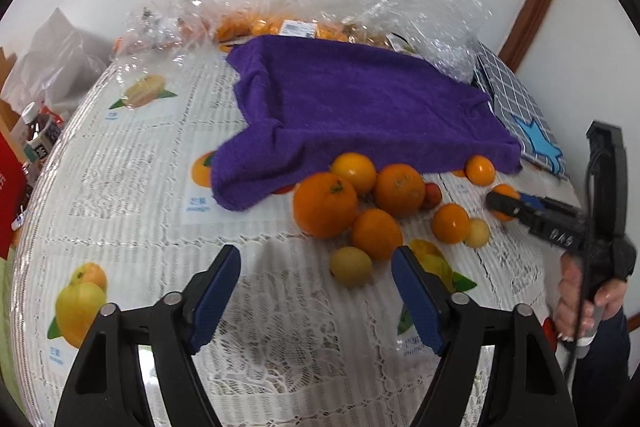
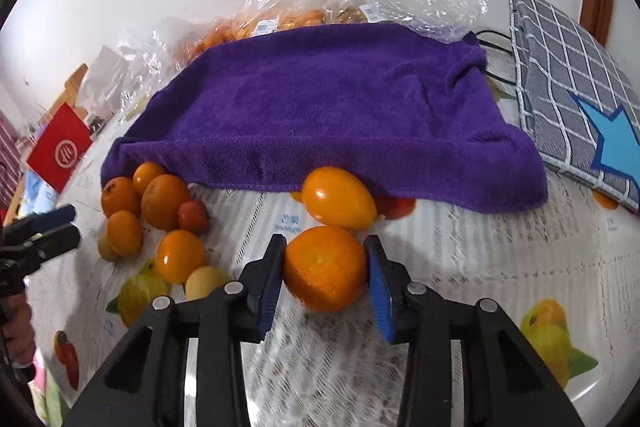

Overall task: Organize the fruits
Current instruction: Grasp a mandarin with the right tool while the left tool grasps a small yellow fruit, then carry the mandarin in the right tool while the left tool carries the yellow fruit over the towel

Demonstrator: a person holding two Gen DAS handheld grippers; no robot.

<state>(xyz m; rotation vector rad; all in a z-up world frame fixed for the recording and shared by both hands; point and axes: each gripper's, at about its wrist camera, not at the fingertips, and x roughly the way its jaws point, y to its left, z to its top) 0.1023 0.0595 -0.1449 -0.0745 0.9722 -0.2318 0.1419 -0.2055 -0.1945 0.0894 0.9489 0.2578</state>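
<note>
My right gripper (image 2: 326,267) pinches a round orange (image 2: 325,269) between its blue fingers (image 2: 378,287), low over the bench (image 2: 460,227), just before the purple towel (image 2: 320,107). My left gripper (image 1: 316,269) hangs spread, empty, near the fruit pile (image 1: 360,203).

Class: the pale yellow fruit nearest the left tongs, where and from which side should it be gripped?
Grip the pale yellow fruit across its middle, coming from above on the near side. It is round and small, and an orange touches its far side, so the open left tongs fit only on its free flanks.
</note>
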